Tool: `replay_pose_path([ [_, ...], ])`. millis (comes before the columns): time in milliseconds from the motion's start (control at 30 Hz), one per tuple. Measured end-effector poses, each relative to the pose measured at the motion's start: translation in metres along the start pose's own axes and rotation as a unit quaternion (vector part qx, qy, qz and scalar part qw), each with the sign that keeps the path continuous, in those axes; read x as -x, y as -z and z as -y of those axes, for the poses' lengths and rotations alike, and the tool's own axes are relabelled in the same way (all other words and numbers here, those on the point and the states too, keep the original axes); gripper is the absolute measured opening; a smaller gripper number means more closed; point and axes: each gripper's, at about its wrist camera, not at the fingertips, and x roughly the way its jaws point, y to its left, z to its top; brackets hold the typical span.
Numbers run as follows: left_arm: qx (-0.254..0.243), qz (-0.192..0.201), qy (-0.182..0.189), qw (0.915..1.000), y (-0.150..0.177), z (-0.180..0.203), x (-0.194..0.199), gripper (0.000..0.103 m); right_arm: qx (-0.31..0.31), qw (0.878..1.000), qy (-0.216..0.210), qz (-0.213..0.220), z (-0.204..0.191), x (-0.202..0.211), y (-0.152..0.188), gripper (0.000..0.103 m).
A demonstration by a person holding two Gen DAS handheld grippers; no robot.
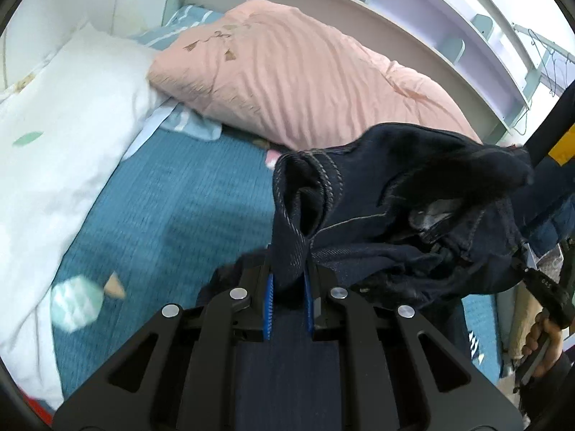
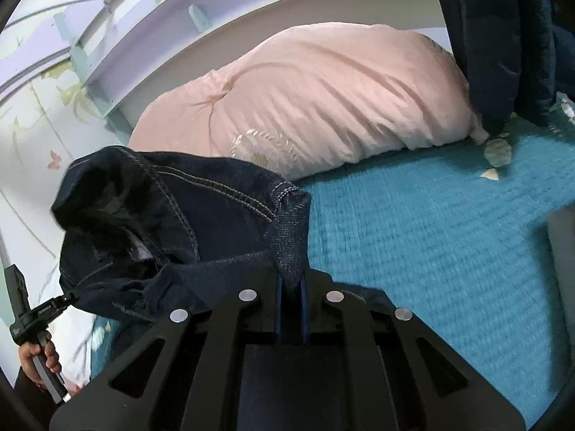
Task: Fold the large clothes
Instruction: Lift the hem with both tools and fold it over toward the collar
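A pair of dark blue jeans (image 1: pixel 388 194) hangs in the air between both grippers above the bed. My left gripper (image 1: pixel 289 280) is shut on one corner of the waistband, the denim pinched between its blue pads. In the right wrist view the same jeans (image 2: pixel 172 208) bunch to the left, and my right gripper (image 2: pixel 290 280) is shut on the other waistband corner. The open waist with its pale stitching faces both cameras. The legs drop out of sight below the grippers. Each view shows the other gripper's handle held by a hand (image 1: pixel 542 344) (image 2: pixel 39 355).
A teal bedspread (image 2: pixel 431 237) covers the bed. A large pink pillow (image 1: pixel 305 72) (image 2: pixel 323 100) lies along the back against a pale shelf headboard (image 1: pixel 449 28). A white quilt (image 1: pixel 64 125) lies at the left. Another dark garment (image 2: pixel 503 36) hangs at the right wrist view's upper right.
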Motion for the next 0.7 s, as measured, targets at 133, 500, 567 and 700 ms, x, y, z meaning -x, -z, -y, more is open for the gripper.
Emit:
replay_pose_path([
  [133, 0.005, -0.012, -0.009, 0.9999, 0.026, -0.009, 0.016, 0.012, 0.019, 1.000, 0.006, -0.023, -0.005, 0.026, 0.026, 0.007],
  [500, 0.041, -0.080, -0.043, 0.9951, 0.125, -0.045, 0.018, 0.013, 0.009, 0.993, 0.034, -0.111, 0.013, 0.052, 0.132, 0.008],
  [567, 0.058, -0.088, -0.040, 0.9936, 0.136, -0.051, 0.016, 0.013, 0.008, 0.993, 0.039, -0.114, 0.015, 0.054, 0.144, 0.008],
  [700, 0.055, -0.082, -0.039, 0.9943, 0.139, -0.050, 0.029, 0.013, -0.015, 0.995, 0.024, -0.098, 0.017, 0.065, 0.147, 0.008],
])
